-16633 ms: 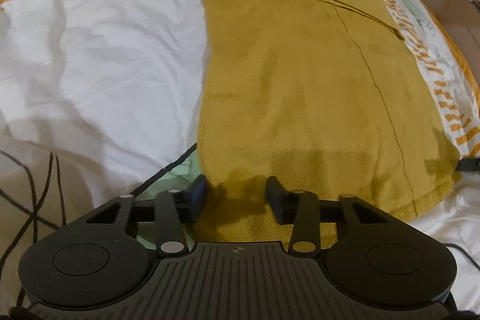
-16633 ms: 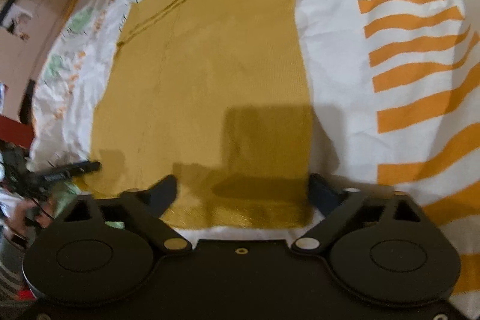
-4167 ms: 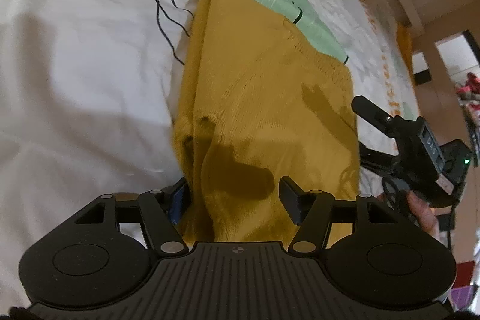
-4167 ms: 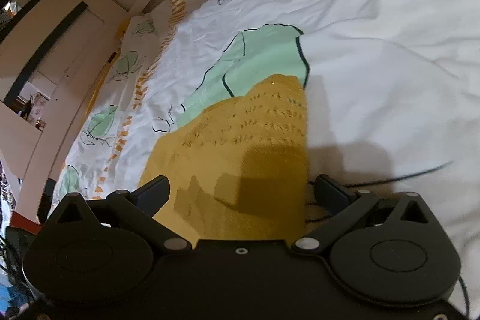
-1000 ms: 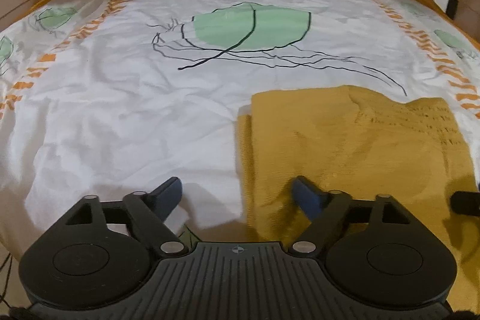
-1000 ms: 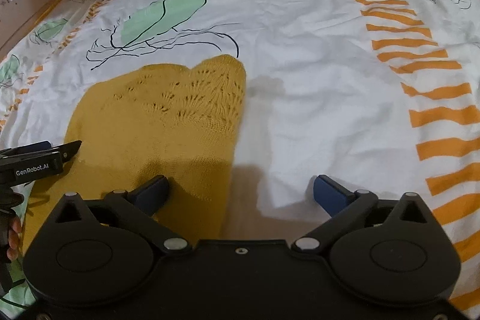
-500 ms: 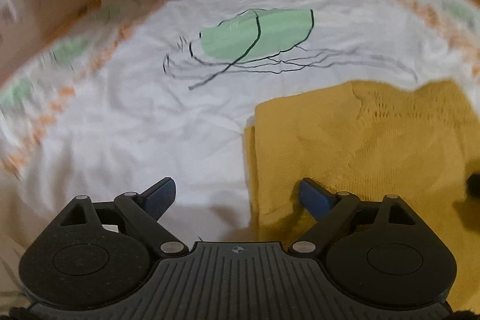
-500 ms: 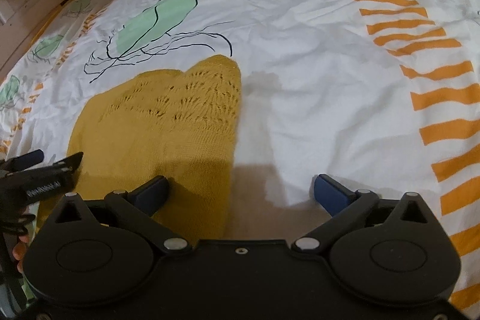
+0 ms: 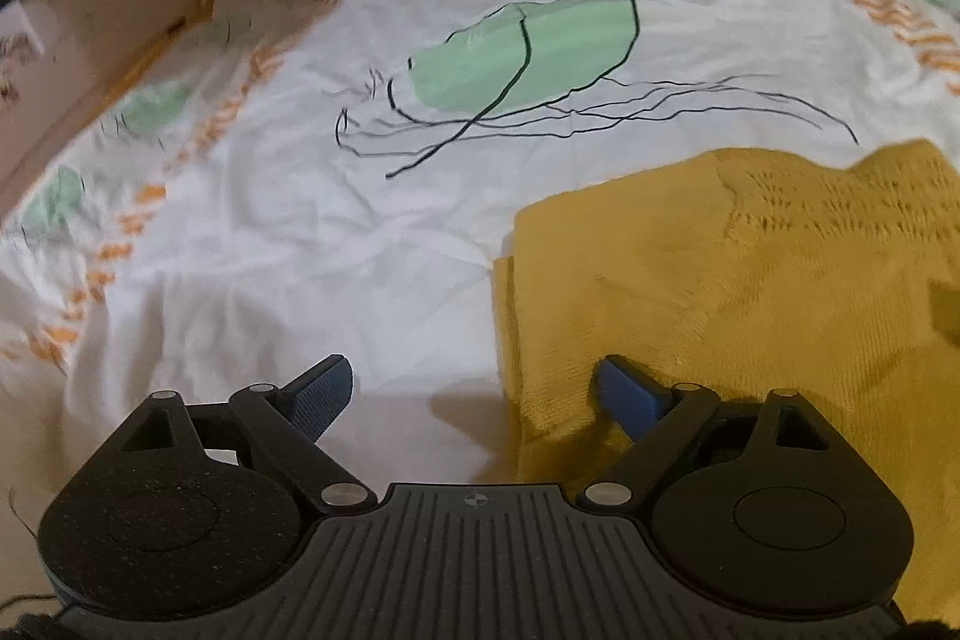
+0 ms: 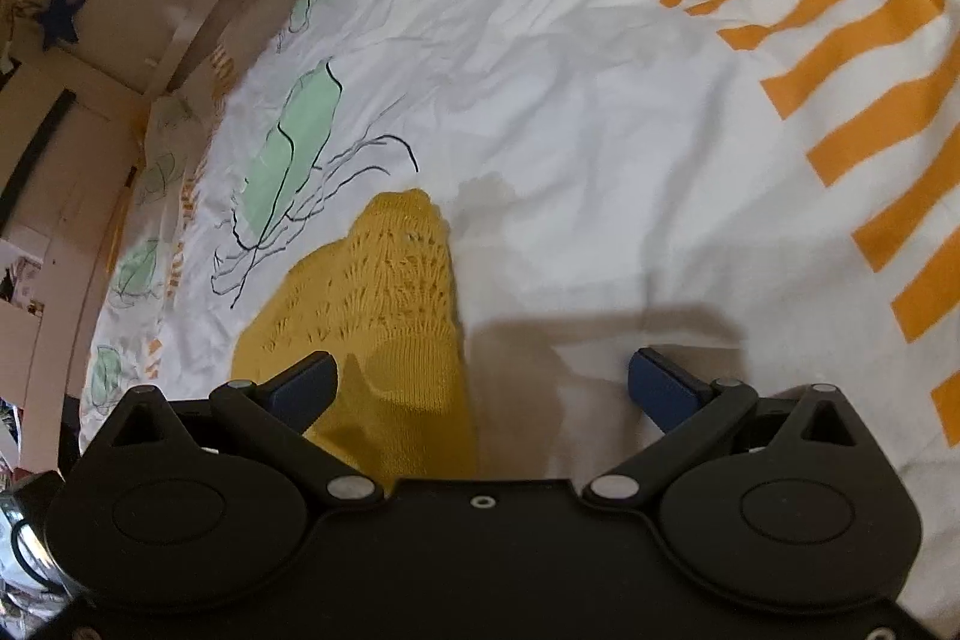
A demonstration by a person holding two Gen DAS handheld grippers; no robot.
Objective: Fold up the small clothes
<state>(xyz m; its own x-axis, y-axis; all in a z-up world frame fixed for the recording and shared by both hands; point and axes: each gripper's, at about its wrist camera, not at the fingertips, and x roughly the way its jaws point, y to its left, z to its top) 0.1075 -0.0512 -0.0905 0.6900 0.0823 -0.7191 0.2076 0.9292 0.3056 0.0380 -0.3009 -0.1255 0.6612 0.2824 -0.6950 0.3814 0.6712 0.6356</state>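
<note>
The folded mustard-yellow knitted garment point(image 9: 750, 280) lies on the white leaf-printed bedsheet point(image 9: 300, 232), looking soft, light and floppy, best pinched at its layered side edges, while left gripper point(image 9: 474, 388) and right gripper point(image 10: 480, 382) gape wide, empty.

A white bedsheet point(image 9: 252, 280) with green leaf prints and orange stripes covers the bed; a blue star point(image 10: 58, 15) hangs past its far-left edge.

folded garment point(image 9: 750, 274) lies on bedsheet point(image 9: 300, 232), between both tools.
</note>
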